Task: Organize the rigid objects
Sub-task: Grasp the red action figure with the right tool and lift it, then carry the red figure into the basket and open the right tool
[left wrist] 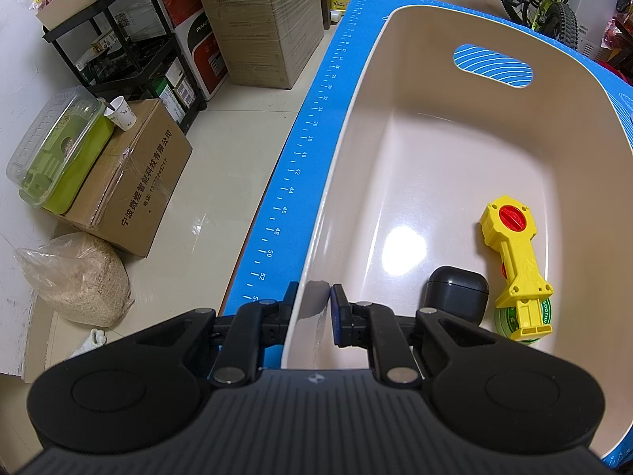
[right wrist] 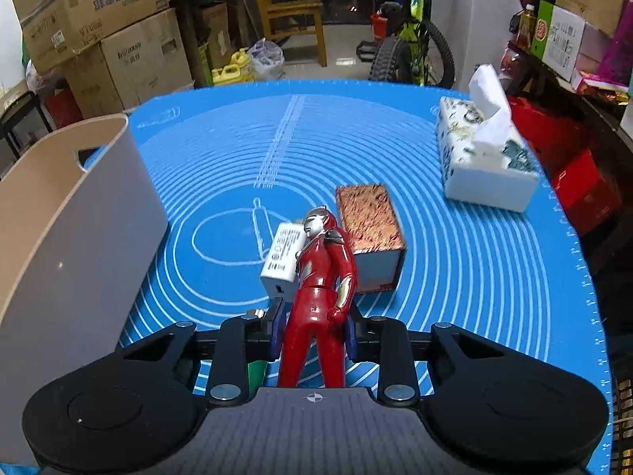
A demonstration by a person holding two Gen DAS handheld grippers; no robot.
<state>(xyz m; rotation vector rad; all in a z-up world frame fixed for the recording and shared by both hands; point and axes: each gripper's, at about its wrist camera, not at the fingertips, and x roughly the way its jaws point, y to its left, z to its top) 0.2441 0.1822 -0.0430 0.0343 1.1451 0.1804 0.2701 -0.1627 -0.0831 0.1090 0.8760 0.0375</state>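
Observation:
My left gripper (left wrist: 312, 297) is shut on the near left wall of a beige plastic bin (left wrist: 395, 91), one finger outside and one inside. In the bin lie a yellow toy with a red knob (left wrist: 514, 253), a dark case (left wrist: 455, 293) and a green round tin (left wrist: 510, 322) under the toy. My right gripper (right wrist: 312, 324) is shut on a red hero figure (right wrist: 320, 285) by its legs, above the blue mat (right wrist: 455, 245). A white charger (right wrist: 283, 253) and a copper-topped box (right wrist: 370, 225) lie just behind the figure. The bin (right wrist: 79, 213) stands at the left.
A tissue box (right wrist: 482, 158) stands on the mat at the far right. Cardboard boxes (left wrist: 130, 182), a black cart (left wrist: 118, 39), a bag of grain (left wrist: 79, 277) and a green container (left wrist: 59, 150) are on the floor left of the table. A bicycle (right wrist: 411, 47) stands behind.

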